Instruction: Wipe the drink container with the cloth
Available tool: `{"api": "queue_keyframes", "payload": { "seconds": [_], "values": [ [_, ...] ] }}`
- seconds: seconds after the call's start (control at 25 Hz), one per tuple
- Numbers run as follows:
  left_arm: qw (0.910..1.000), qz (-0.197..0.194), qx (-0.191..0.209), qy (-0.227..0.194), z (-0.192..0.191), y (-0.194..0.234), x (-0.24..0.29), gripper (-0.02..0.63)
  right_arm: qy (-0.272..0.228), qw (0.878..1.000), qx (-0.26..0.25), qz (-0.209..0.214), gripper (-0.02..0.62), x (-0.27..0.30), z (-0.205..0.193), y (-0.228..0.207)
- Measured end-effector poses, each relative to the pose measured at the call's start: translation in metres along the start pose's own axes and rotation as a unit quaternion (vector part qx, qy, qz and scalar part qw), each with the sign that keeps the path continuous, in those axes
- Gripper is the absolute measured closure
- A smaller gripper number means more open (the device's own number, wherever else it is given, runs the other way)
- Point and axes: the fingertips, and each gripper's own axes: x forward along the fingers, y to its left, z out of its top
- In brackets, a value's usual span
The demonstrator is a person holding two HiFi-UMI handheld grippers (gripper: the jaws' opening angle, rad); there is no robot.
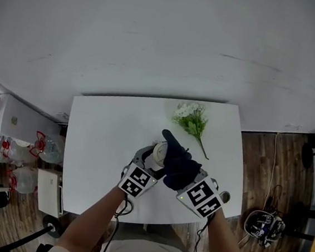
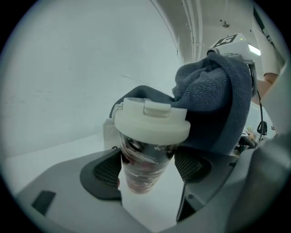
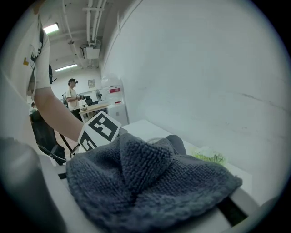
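The drink container (image 1: 157, 151) is a clear cup with a white lid (image 2: 151, 119), held above the white table (image 1: 99, 144). My left gripper (image 2: 148, 172) is shut on the cup's body, with a dark pad (image 2: 107, 172) pressing on each side. A dark blue cloth (image 1: 177, 163) is bunched in my right gripper (image 1: 183, 172), which is shut on it. In the left gripper view the cloth (image 2: 213, 102) lies against the lid's right side and behind it. The cloth (image 3: 150, 182) fills the lower half of the right gripper view and hides those jaws.
A small bunch of white flowers with green stems (image 1: 192, 121) lies on the table's far right part. The left gripper's marker cube (image 3: 97, 130) sits just beyond the cloth. A person (image 3: 72, 96) stands far off by shelves. Water jugs (image 1: 28, 162) sit on the floor at left.
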Motion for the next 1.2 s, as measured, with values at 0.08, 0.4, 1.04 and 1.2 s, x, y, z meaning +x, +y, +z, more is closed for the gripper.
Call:
{"api": "queue_keyframes", "payload": {
  "seconds": [0.08, 0.4, 1.04, 1.2],
  "values": [
    [0.9997, 0.013, -0.001, 0.022, -0.016, 0.004, 0.002, 0.242, 0.017, 1.000, 0.006, -0.018, 0.560, -0.008, -0.013, -0.009],
    [0.9985, 0.043, -0.010, 0.031, -0.043, 0.004, -0.025, 0.316, -0.020, 0.992, 0.097, -0.083, 0.558, -0.043, -0.048, -0.032],
    [0.9914, 0.011, 0.083, -0.101, 0.105, -0.003, -0.051, 0.273, -0.196, 0.960, 0.155, -0.124, 0.557, -0.068, -0.015, -0.039],
    [0.9937, -0.005, 0.088, -0.070, 0.094, -0.003, -0.031, 0.273, -0.191, 0.961, 0.169, -0.107, 0.531, -0.050, -0.026, -0.035]
  ]
}}
